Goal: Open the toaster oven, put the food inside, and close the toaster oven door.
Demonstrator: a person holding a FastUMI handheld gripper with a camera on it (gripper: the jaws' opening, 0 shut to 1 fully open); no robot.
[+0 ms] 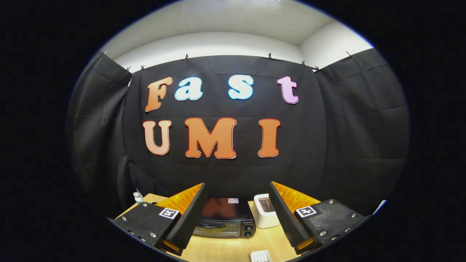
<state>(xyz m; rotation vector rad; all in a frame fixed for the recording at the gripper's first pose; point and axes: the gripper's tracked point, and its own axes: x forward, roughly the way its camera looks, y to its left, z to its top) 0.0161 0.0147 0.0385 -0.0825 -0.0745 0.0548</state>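
A dark toaster oven (225,218) stands on the wooden table (225,249) beyond my fingers, its glass door closed and two knobs at its right side. My gripper (236,214) is held high above the table, open wide, with nothing between its fingers (189,214). The oven shows in the gap between them, partly hidden behind the left finger. No food can be made out.
A white slot toaster (265,210) stands just right of the oven. A small white bottle with a green band (138,197) sits at the table's far left corner. A white ridged object (260,256) lies on the table near me. Black cloth walls enclose the table.
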